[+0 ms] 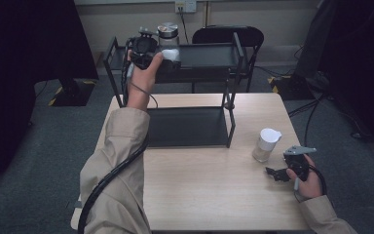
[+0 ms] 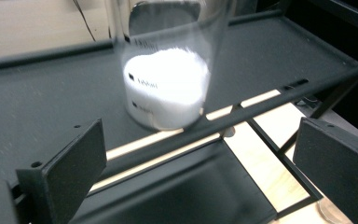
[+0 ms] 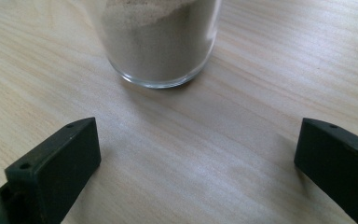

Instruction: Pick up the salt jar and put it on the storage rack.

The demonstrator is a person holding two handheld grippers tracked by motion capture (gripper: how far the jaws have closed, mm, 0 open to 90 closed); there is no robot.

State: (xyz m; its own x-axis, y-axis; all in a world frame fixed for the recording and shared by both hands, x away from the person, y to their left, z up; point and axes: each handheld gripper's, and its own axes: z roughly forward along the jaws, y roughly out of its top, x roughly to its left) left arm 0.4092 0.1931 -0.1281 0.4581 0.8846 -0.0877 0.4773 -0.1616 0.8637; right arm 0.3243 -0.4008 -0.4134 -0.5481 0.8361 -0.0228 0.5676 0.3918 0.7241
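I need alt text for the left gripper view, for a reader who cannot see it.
A clear glass jar holding white powder stands on the top shelf of a black metal rack, just beyond the left gripper, whose two black jaws stand wide open and apart from it. Below the shelf edge, a lower shelf and the wooden table show.

Both arms wear loose beige sleeves (image 1: 119, 161) with plain cuffs – the fabric folds in soft creases along the left forearm, at about seven o'clock in the high view. The left gripper (image 1: 145, 48), near eleven o'clock, has a bulky black body with a round housing, and a thick black cable (image 1: 108, 179) runs from it down along the sleeve. The right gripper (image 1: 278, 174), near four o'clock, is black too, topped by a grey three-cornered plate (image 1: 299, 150), with a thin dark cable looping by the wrist. In each gripper view the jaws are flat matte-black blocks – small screw holes mark their upper corners
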